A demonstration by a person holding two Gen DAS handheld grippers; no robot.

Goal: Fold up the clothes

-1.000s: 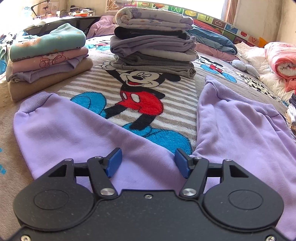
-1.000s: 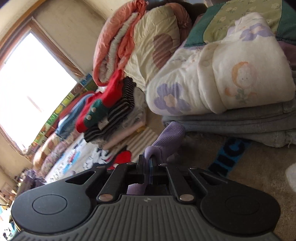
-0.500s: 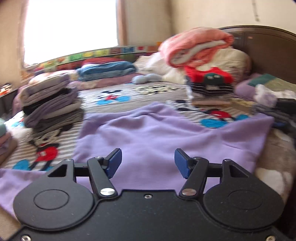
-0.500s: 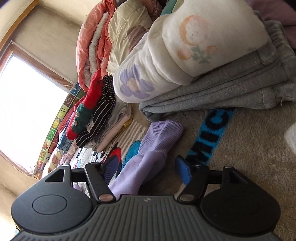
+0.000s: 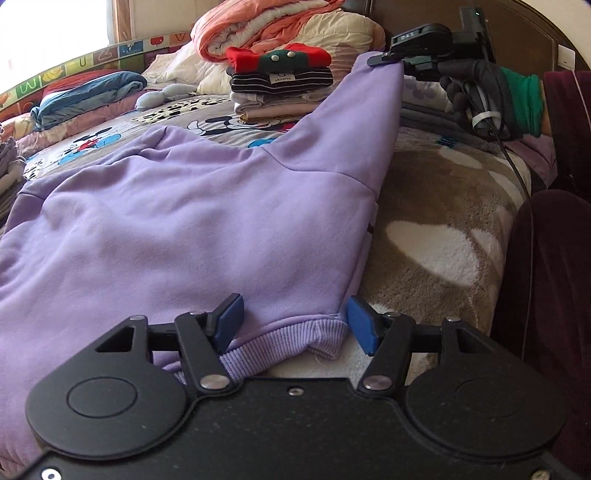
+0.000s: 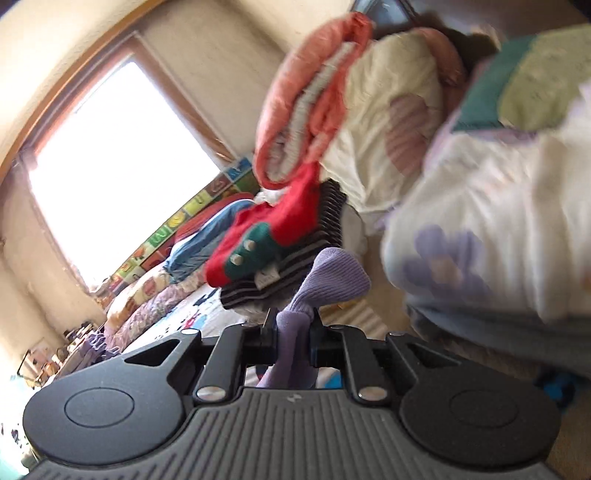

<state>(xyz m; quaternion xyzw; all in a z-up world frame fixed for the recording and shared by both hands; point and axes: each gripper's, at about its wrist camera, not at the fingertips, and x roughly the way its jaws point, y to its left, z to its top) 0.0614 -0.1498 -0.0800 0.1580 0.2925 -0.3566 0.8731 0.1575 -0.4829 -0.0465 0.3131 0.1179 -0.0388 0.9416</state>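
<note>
A purple sweatshirt (image 5: 192, 221) lies spread on the bed. My left gripper (image 5: 294, 325) is open and sits low over the sweatshirt's bottom corner, with the ribbed hem (image 5: 280, 343) lying loose between its blue pads. One sleeve (image 5: 362, 122) rises to the upper right, where my right gripper (image 5: 386, 61) holds its end off the bed. In the right wrist view the right gripper (image 6: 293, 328) has its jaws closing, pinched on the sleeve just behind the ribbed cuff (image 6: 336, 273), which pokes out past the fingertips.
A folded stack topped by a red and green garment (image 5: 280, 62) stands behind the sleeve, with rolled quilts (image 5: 266, 26) beyond it. A gloved hand (image 5: 480, 92) holds the right gripper. A person's dark red clothing (image 5: 546, 277) fills the right edge beside the brown blanket (image 5: 436, 240).
The left gripper swung from the sleeves to the hem corner, staying open. The right gripper opened, let the cuff lie on the bed, then closed on the sleeve again and lifted it.
</note>
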